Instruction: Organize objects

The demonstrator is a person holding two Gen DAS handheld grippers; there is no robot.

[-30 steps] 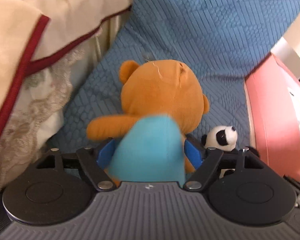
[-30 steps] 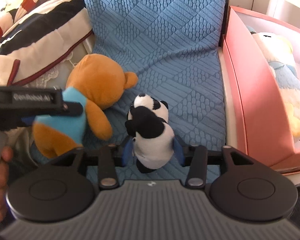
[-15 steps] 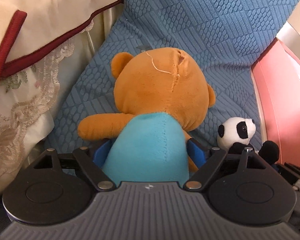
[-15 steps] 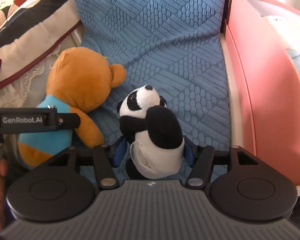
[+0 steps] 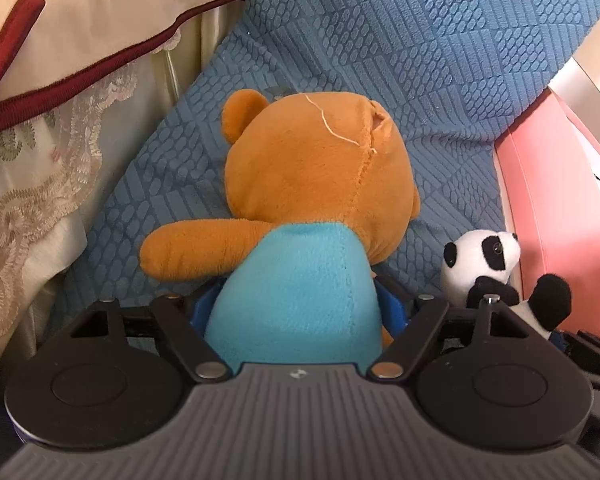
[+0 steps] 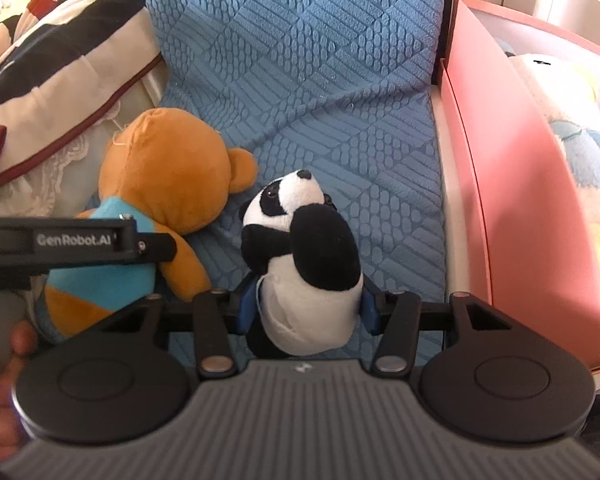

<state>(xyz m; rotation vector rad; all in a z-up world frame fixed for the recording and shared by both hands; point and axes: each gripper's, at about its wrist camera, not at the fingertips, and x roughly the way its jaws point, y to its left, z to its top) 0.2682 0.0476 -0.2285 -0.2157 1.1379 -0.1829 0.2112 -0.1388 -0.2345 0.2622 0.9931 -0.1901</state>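
Currently both toys lie on the blue cushion. Left gripper jaws closing on the bear; right gripper jaws closing on the panda. Pink box stands right, nearer the right gripper.

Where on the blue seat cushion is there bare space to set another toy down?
The blue cushion is bare behind the brown bear and the panda, and in a strip between the panda and the pink box. It is crowded at the front left, where both toys lie beside the bedding.
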